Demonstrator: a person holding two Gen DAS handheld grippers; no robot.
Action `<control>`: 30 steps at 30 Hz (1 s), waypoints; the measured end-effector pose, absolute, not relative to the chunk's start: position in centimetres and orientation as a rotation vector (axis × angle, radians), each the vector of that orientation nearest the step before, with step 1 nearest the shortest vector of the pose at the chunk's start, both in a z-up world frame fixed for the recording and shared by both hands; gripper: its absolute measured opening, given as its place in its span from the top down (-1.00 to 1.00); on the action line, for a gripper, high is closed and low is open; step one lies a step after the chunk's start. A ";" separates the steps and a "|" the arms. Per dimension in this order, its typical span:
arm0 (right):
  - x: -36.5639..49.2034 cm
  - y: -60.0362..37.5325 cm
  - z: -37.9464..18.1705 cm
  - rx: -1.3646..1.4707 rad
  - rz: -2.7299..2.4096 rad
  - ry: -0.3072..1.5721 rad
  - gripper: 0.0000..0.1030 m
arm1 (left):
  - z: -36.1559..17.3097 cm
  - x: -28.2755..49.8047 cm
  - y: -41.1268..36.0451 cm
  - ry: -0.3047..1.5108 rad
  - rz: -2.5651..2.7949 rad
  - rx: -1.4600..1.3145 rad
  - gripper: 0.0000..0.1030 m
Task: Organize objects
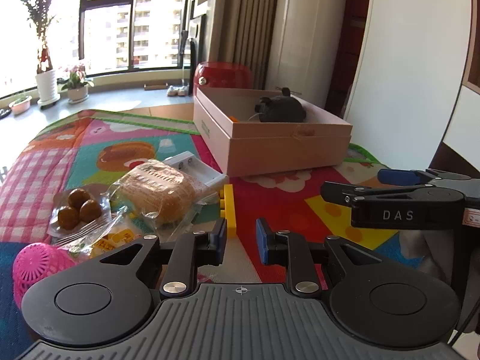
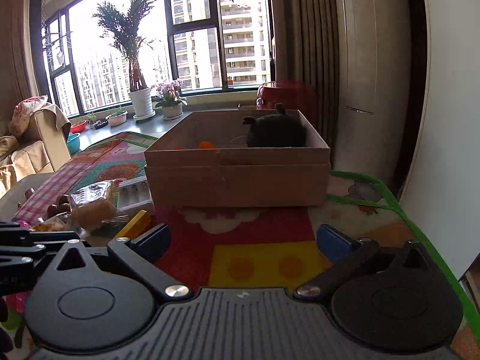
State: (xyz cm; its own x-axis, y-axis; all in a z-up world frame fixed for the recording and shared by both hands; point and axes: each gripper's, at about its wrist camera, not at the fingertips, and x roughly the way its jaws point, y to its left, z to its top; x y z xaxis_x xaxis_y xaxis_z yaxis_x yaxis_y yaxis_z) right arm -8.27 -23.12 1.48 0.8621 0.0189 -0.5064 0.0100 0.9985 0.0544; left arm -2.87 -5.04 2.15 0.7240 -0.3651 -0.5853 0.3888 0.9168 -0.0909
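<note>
— Left wrist view: colourful play mat (image 1: 285, 192) underneath everything. Pink cardboard box (image 1: 288, 147) near its far right corner, lid off, with a dark plush toy (image 1: 280, 109) and something orange (image 1: 232, 118) inside.

— And outside the box?

— Clustered toward the mat's left edge: bagged bread (image 1: 162, 193), white battery charger (image 1: 198, 169) touching behind it, yellow brick (image 1: 229, 208) just beside, packet of brown balls (image 1: 78, 208), pink mesh ball (image 1: 36, 265) at the near edge.

— Fingers?

— Left gripper (image 1: 240, 240): fingers slightly apart, holding nothing, low over the mat near the brick. Right gripper (image 2: 243, 238): fingers wide apart, also holding nothing, facing the box.
</note>
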 end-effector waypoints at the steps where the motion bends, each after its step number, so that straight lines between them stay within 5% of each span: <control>1: -8.3 -23.0 1.3 0.051 0.007 0.535 -1.00 | 1.9 -2.4 -5.5 0.643 -0.412 0.051 0.55; 19: -7.4 -23.9 1.4 0.095 0.017 0.577 -1.00 | -0.3 0.0 -6.7 0.695 -0.400 0.076 0.61; 30: -8.2 -19.9 1.9 0.019 0.217 0.641 -1.00 | 6.1 -7.4 7.4 0.572 -0.186 -0.187 0.62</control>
State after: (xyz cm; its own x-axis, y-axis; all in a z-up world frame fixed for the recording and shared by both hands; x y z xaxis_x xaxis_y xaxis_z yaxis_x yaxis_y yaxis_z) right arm -8.16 -19.89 1.87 0.7795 0.2070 -0.5912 -0.1953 0.9771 0.0845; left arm -7.45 7.43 6.10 0.8252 -0.2256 -0.5178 0.1221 0.9663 -0.2265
